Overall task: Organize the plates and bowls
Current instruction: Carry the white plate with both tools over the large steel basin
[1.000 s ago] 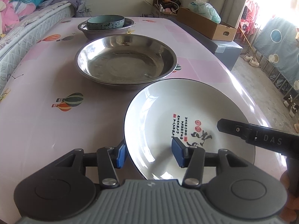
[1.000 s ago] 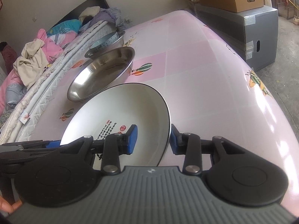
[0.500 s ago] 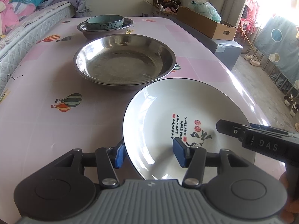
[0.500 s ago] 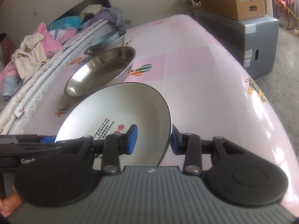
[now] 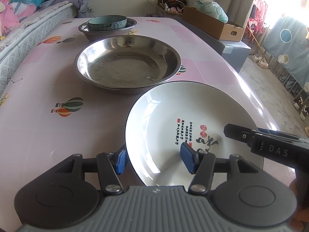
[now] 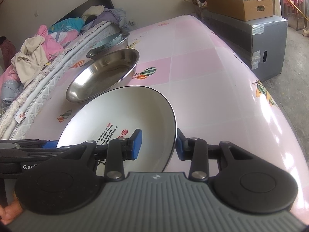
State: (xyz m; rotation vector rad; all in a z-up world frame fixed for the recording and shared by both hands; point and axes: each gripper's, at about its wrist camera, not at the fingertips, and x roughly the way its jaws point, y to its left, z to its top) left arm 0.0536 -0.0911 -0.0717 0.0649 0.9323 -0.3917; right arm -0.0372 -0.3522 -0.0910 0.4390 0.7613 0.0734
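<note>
A white ceramic plate (image 5: 173, 116) with black script and a dark rim sits at the near end of the pink table; it also shows in the right wrist view (image 6: 123, 116). My left gripper (image 5: 154, 160) straddles its near left rim, jaws open, one pad outside and one inside. My right gripper (image 6: 157, 144) straddles its right rim the same way, open. Beyond it stands a large steel dish (image 5: 127, 63), stacked on another. Farther back a teal bowl (image 5: 107, 22) sits in a smaller steel bowl (image 5: 108, 31).
The pink table (image 5: 38, 135) has a mattress with clothes (image 6: 34, 58) along its left side. A grey cabinet (image 6: 256, 38) with a cardboard box (image 6: 239, 6) stands off the right edge. The table's right edge drops to the concrete floor (image 5: 270, 89).
Both grippers and the plate have shifted slightly; the steel dishes look a little farther off. Jaws stay open around the plate's rim.
</note>
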